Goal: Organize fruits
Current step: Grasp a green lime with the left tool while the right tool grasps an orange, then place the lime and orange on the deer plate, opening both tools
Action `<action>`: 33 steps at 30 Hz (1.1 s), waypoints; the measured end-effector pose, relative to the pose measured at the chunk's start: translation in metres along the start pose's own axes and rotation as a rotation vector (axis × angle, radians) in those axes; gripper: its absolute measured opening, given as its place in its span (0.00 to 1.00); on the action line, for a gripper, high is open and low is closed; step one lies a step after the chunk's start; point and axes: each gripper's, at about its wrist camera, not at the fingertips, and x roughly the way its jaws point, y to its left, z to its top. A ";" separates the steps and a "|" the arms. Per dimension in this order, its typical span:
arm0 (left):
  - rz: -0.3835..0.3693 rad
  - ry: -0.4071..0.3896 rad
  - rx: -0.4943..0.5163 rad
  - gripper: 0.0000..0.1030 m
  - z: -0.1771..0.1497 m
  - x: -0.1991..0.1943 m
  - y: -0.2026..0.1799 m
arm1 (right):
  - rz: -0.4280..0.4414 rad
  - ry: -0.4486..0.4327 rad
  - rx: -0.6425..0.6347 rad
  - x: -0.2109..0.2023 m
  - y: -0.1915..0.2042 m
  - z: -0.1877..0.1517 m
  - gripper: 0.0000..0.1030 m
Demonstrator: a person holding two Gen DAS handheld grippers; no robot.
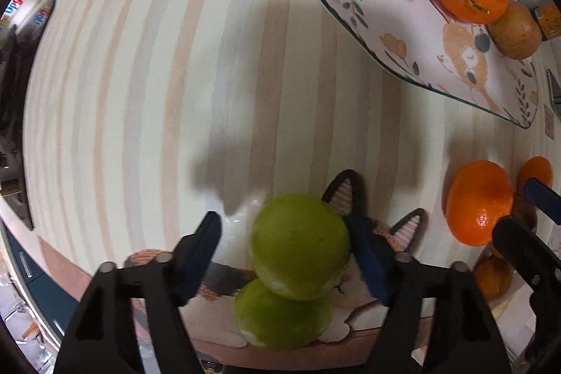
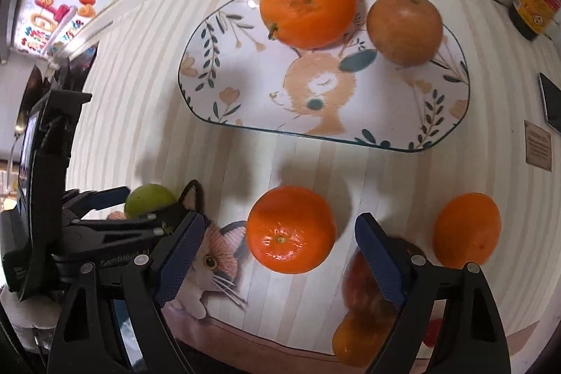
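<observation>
Green fruit [image 1: 299,246] sits between the spread fingers of the left gripper [image 1: 285,256], touching only its right pad (a second green fruit [image 1: 282,318] lies beneath). Right gripper [image 2: 280,255] gapes empty over a mandarin [image 2: 290,229] near the plate [image 2: 224,69].

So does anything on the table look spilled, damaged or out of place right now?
Nothing is spilled or visibly damaged. The plate sits flat with an orange and a brownish fruit on it. The odd spot: one green fruit seems stacked on another between the left gripper's open jaws, so it could roll.
</observation>
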 end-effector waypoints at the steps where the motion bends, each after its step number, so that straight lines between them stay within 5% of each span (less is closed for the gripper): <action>1: -0.016 -0.004 -0.004 0.61 -0.002 0.000 0.001 | 0.005 0.003 0.001 0.001 0.001 0.000 0.87; 3: -0.027 -0.012 0.005 0.51 -0.005 0.000 -0.002 | -0.008 0.039 -0.012 0.012 0.004 0.001 0.87; 5: -0.012 -0.012 0.018 0.51 -0.006 0.000 -0.008 | -0.036 0.084 -0.022 0.025 0.003 0.002 0.72; 7: -0.006 -0.023 0.024 0.51 -0.008 -0.001 -0.011 | -0.057 0.109 -0.046 0.038 0.005 0.003 0.67; 27: -0.017 -0.020 0.028 0.50 0.007 0.005 0.012 | -0.048 0.077 -0.047 0.041 0.035 -0.009 0.66; 33: -0.075 -0.057 0.044 0.50 0.016 -0.037 0.017 | 0.053 0.042 0.036 0.012 0.012 -0.001 0.66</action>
